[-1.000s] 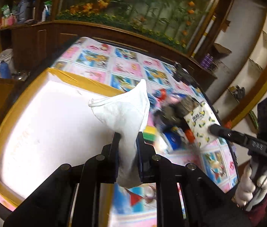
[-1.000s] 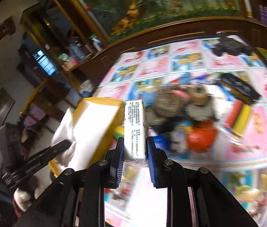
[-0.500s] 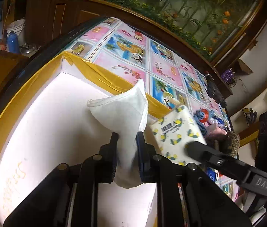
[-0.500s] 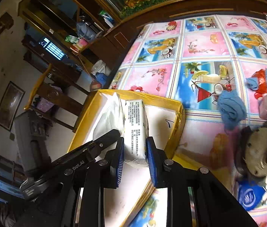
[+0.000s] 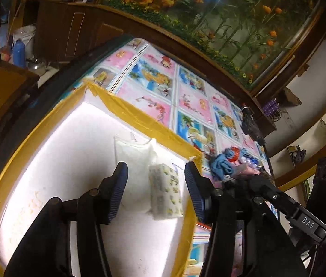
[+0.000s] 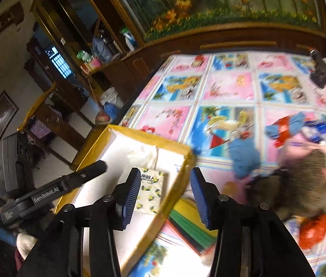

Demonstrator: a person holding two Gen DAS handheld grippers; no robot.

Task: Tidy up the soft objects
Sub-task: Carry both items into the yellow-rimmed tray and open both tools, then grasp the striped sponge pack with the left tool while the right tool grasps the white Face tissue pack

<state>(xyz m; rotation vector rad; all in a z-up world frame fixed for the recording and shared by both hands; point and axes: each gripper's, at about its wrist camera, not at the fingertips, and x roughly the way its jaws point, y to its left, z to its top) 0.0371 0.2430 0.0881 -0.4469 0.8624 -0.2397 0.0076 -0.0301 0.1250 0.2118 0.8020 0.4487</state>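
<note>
1. The left gripper (image 5: 156,191), low in the middle of its own frame, has its jaws opening and well apart. A second ago they pinched a white cloth; now nothing is pressed between the pads.
2. That white cloth (image 5: 135,159) lies flat on the white floor of the box, seen between and just above the left fingers (image 5: 117,194) rather than standing up out of them as before.
3. The right gripper (image 6: 165,196), bottom centre of its frame, is likewise opening, jaws apart and empty. Half a second ago it clamped the tissue pack upright.
4. The tissue pack (image 5: 165,191), white with a yellow lemon print, now lies flat in the box, touching the right edge of the cloth. In the right wrist view it sits just behind the left-hand pad.
5. The box (image 5: 140,117), white inside with yellow-taped walls, fills the lower left of the left view; its near corner shows at the centre of the right view.
6. Outside the box, on the patterned pink-and-blue tablecloth (image 6: 232,87), a blue cloth (image 6: 243,159) lies just right of the box corner.
7. Further right sits a blurred heap of mixed items (image 6: 312,173), and a stack of coloured sheets (image 6: 190,226) shows between the right fingers.
</note>
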